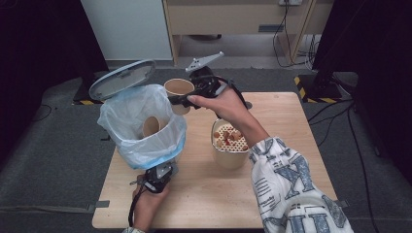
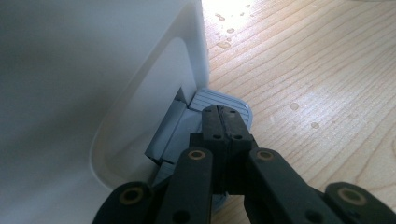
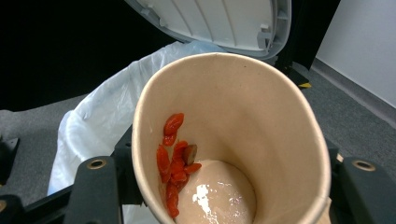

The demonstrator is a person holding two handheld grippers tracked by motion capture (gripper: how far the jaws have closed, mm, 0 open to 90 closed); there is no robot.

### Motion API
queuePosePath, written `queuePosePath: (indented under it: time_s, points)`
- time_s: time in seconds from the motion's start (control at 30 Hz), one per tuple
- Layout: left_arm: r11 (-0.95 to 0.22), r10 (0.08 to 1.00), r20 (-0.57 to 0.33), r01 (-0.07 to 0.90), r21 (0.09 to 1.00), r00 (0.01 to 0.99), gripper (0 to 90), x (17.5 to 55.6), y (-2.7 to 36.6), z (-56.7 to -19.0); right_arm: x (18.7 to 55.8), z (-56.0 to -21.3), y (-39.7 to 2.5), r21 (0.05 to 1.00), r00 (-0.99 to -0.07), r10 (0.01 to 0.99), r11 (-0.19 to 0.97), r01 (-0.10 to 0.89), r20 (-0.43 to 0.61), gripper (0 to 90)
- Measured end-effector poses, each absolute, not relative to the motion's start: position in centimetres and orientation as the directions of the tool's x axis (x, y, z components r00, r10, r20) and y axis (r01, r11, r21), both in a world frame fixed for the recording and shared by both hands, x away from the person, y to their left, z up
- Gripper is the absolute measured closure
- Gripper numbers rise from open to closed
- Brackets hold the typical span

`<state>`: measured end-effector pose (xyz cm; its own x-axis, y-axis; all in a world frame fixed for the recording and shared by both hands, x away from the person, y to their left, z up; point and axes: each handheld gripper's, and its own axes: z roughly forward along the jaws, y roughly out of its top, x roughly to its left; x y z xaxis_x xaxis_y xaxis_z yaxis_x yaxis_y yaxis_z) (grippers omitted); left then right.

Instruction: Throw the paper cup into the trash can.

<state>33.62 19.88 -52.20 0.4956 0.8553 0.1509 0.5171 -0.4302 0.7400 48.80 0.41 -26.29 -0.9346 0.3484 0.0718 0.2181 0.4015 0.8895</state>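
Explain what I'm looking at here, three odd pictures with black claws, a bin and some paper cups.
A person works at a wooden table with a hand-held two-jaw gripper in each hand. One picture looks down from above; the other two come from cameras riding on the grippers. The left gripper, jaws together, presses the pedal of a bin, whose lid stands open. The right gripper holds a paper cup with red bits and liquid inside, beside the bin's bag. Another cup lies in the bin, and a strainer-topped tub stands on the table.
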Motion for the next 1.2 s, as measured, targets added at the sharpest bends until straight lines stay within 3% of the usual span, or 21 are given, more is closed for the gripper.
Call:
queuePosePath:
  time_s: [1.2]
  points:
    - [-0.428, 0.857, 0.148, 0.52, 0.739, 0.495, 89.0, 33.6, 19.9, -52.2, 49.2, -28.8, 7.4, 0.909, -0.918, 0.395, 0.372, 0.188, 0.029, 32.3]
